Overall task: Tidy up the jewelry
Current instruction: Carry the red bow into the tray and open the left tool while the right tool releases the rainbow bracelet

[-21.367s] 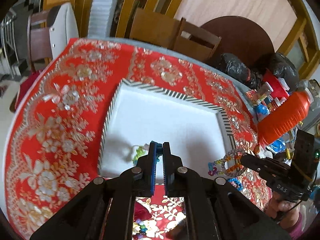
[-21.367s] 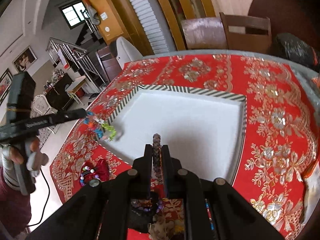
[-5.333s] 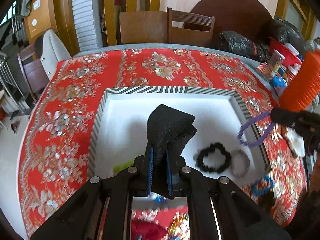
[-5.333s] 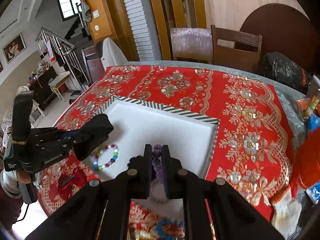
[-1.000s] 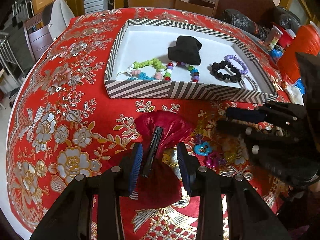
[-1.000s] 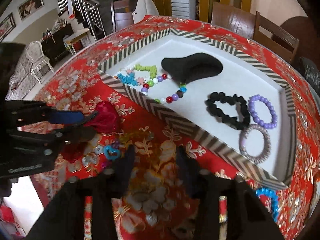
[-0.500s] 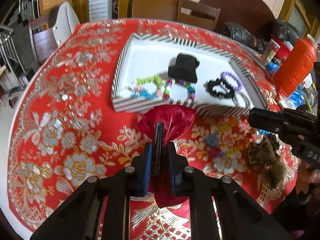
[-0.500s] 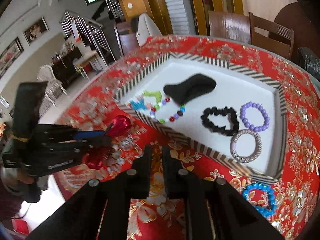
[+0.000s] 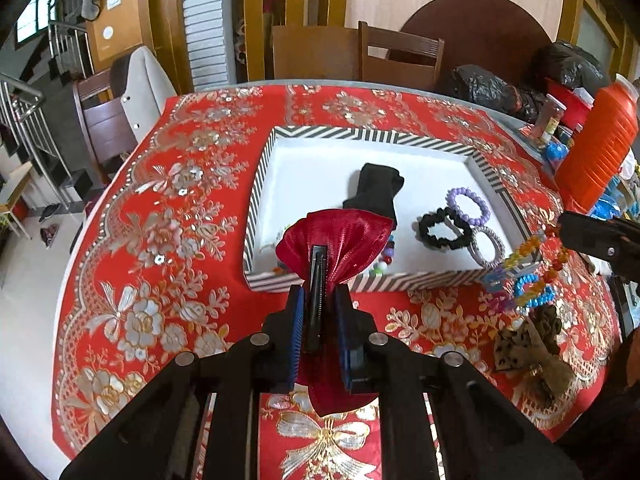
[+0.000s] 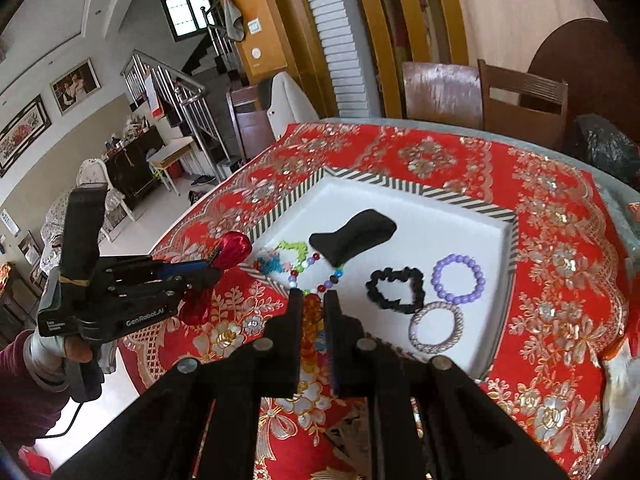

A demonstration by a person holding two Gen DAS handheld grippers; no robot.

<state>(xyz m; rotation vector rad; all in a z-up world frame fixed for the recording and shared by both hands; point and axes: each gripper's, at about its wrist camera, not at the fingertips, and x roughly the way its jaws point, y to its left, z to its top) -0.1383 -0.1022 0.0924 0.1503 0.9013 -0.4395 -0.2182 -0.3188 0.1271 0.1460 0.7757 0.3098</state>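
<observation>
Red floral tablecloth (image 9: pixel 168 216) | left gripper (image 9: pixel 318 304) clamps red pouch (image 9: pixel 340 246) | right gripper (image 10: pixel 313 312) clamps amber beads (image 10: pixel 311 320)

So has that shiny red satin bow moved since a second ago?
Yes. The red satin bow, clamped in the left gripper, has lifted off the red floral tablecloth toward the striped tray.

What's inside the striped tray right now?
In the tray: black cloth, black scrunchie, purple bracelet, silver bracelet, green and blue pieces, mixed bead strand. The right gripper covers the strand's near end.

one striped tray (image 9: pixel 372 135), two velvet pouches (image 9: pixel 340 244), three bracelets (image 10: pixel 458 279) lying apart in tray
</observation>
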